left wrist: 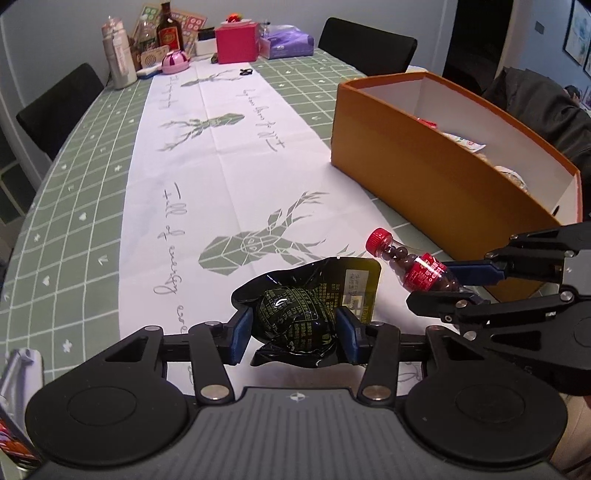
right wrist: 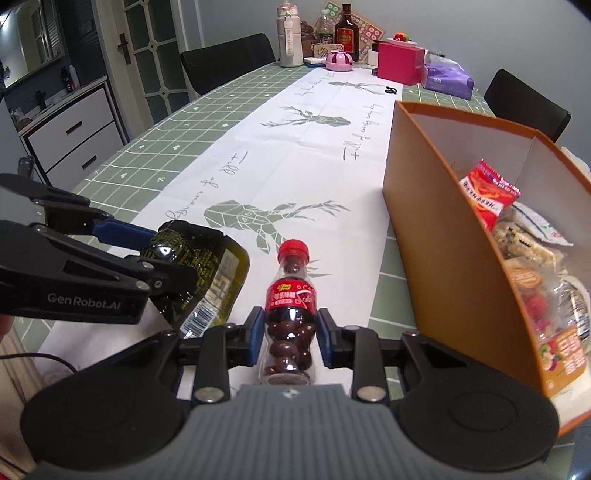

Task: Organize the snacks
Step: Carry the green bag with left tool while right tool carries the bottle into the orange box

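My left gripper (left wrist: pixel 293 328) is shut on a black snack pouch (left wrist: pixel 295 314) and holds it above the white table runner. It also shows in the right wrist view (right wrist: pixel 199 269), at the left. My right gripper (right wrist: pixel 290 334) is shut on a small red-capped bottle of chocolate beans (right wrist: pixel 290 314). In the left wrist view the bottle (left wrist: pixel 413 266) sits at the right, held by the right gripper (left wrist: pixel 461 284). An orange box (right wrist: pixel 443 236) with several snack packets (right wrist: pixel 487 195) inside stands to the right of both grippers; it also shows in the left wrist view (left wrist: pixel 424 166).
The table has a green grid cloth (left wrist: pixel 92 184) and a white deer-print runner (left wrist: pixel 229 166). At the far end stand bottles (left wrist: pixel 170 29), a pink box (left wrist: pixel 236 42) and a purple pack (left wrist: pixel 288 42). Black chairs (left wrist: pixel 367 44) surround the table. White drawers (right wrist: pixel 74 136) stand at the left.
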{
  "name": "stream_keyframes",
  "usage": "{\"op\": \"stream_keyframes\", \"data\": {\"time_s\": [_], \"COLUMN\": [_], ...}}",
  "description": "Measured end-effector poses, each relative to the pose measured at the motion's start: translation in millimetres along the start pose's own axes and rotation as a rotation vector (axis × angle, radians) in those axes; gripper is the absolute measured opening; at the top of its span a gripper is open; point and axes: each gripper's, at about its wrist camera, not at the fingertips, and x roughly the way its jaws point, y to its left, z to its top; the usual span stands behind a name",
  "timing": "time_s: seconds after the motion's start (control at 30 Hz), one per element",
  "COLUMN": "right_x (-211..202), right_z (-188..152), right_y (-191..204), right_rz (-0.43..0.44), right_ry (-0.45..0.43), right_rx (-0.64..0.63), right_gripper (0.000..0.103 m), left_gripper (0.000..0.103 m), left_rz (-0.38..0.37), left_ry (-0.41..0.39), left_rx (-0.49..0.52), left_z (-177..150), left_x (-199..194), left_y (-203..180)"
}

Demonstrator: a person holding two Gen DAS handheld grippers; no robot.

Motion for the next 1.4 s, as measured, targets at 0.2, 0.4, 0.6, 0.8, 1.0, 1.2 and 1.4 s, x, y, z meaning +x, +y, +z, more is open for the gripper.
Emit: {"op": "stream_keyframes", "data": {"time_s": [0.2, 0.4, 0.6, 0.8, 1.0, 1.2, 1.4], "right_x": [-32.3, -57.5, -80.8, -98.5, -108.1, -105.4, -86.6], "right_z": [13.4, 32.6, 53.6, 68.2, 68.9, 64.9, 54.5], "right_y": [0.7, -3.9, -22.6, -54.5, -92.9, -133.2, -171.1], "right_rz": [-0.012, 0.005, 0.006, -0.054, -0.137, -0.212, -0.264], "right_ry": [-0.046, -0.025, -0.011, -0.007, 0.023, 0.072, 0.129], "right_rx": [-0.057, -0.110, -0.104, -0.076, -0.061, -0.025, 0.000], "right_gripper": [0.028, 0.028, 0.028, 0.028, 0.028, 0.029, 0.029], "left_gripper": [0.055, 0.055, 0.055, 0.055, 0.055, 0.055, 0.055], "left_rz": [0.023, 0.052, 0.046, 0.039, 0.014, -0.042, -0.087], "left_ry": [-0.045, -0.053, -0.066, -0.134, -0.168, -0.152, -0.091], "left_rx": [0.079, 0.212, 0.312, 0.387, 0.445, 0.476, 0.495], "left_z": [20.2, 44.1, 73.2, 107.6, 135.7, 158.7, 166.1], "left_x": [-27.0, -44.9, -58.4, -71.6, -66.7, -43.2, -1.9], "left_y": [-11.9, -30.9, -54.3, -83.5, -114.3, -143.3, -166.0]}}
